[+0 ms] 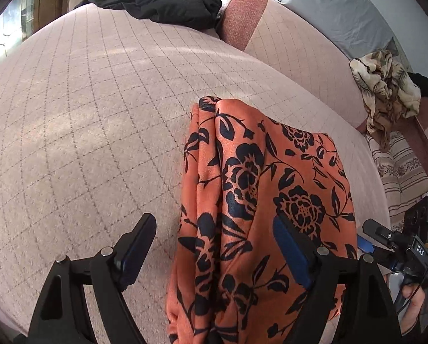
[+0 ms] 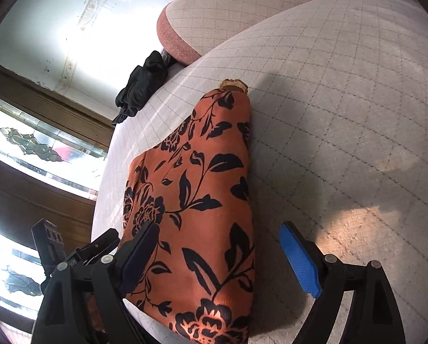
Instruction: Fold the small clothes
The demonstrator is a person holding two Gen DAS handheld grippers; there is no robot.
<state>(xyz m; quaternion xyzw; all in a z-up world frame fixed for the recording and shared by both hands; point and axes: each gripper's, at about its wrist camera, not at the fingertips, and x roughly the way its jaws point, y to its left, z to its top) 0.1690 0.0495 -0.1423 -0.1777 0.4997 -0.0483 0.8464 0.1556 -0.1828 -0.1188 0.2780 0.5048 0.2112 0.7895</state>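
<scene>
An orange garment with a dark floral print [image 1: 257, 200] lies folded in a long narrow strip on the pale quilted bed cover [image 1: 84, 114]. My left gripper [image 1: 214, 243] stands open over its near end, jaws wide, the cloth passing between and under the right finger without being pinched. In the right wrist view the same garment [image 2: 199, 200] runs away from me. My right gripper [image 2: 219, 246] is open too, its left finger [image 2: 139, 255] over the cloth and its blue-padded right finger [image 2: 300, 261] over the bare cover. The other gripper [image 1: 400, 246] shows at the left view's right edge.
A black garment [image 1: 162, 3] is bunched at the bed's far side beside a pink-edged pillow [image 1: 242, 17]. A crumpled beige patterned cloth [image 1: 386, 91] lies at the right, with striped bedding [image 1: 403, 172] below it. A wooden-framed window [image 2: 27, 149] stands beyond the bed.
</scene>
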